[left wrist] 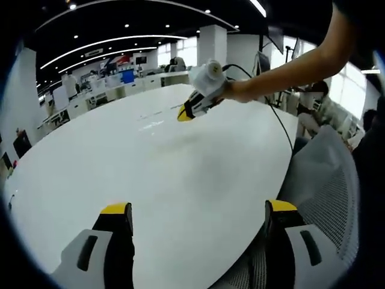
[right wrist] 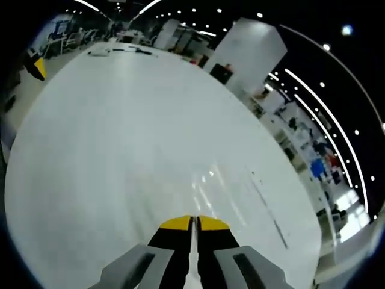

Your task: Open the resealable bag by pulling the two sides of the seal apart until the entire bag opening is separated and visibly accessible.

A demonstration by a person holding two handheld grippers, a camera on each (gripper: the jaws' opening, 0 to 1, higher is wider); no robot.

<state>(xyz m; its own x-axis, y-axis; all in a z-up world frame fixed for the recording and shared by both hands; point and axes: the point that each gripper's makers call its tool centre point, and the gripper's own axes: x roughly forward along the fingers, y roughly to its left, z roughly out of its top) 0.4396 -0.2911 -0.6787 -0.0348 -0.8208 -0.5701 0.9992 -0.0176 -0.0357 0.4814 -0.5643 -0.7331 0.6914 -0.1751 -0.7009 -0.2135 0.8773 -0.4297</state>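
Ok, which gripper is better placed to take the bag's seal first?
Right, probably. The right gripper sits low on the table by what looks like the clear bag, though jaws shut. The left gripper, jaws open, hangs back at the near edge.

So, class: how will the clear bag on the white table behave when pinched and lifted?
The clear bag lies flat, nearly invisible, so probably thin, light and floppy. Its glint suggests slippery film; it may slide on the smooth table.
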